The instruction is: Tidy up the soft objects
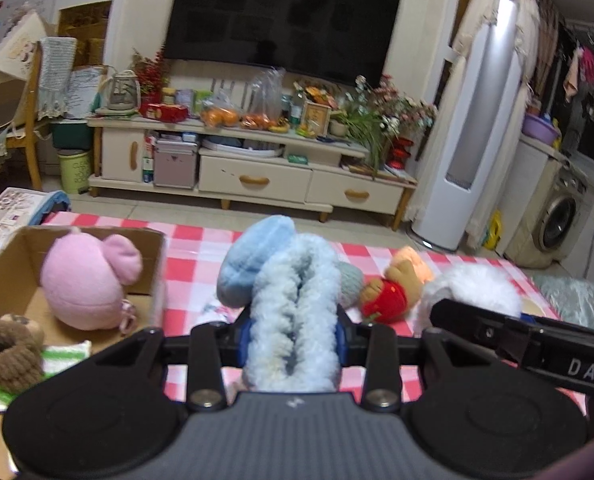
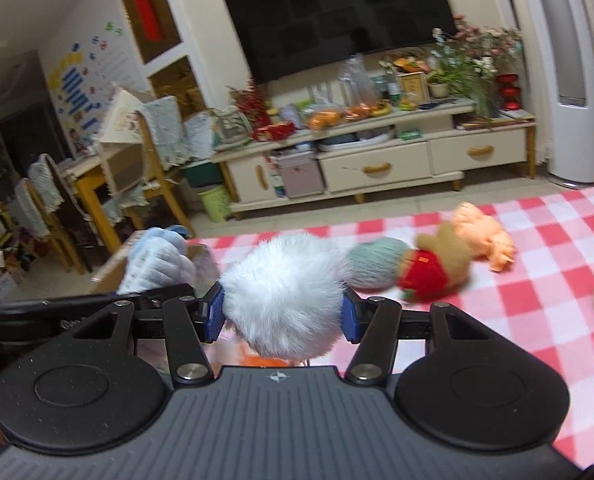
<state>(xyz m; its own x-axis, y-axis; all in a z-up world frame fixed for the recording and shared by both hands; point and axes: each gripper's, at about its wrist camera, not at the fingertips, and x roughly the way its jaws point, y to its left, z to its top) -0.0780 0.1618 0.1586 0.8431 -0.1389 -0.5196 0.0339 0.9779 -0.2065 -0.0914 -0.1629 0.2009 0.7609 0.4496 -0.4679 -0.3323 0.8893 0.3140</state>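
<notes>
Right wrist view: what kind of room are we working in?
Most likely a home living room: a big wall television, a low cream cabinet cluttered with fruit and flowers, and a checked tablecloth under the toys.

Dark television [image 1: 283,16] above cabinet [image 1: 253,160] (cluttered).

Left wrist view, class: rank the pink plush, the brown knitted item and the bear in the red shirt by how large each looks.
1. pink plush
2. brown knitted item and bear in the red shirt: look alike in size; the knitted one is nearer the camera, so unranked.
</notes>
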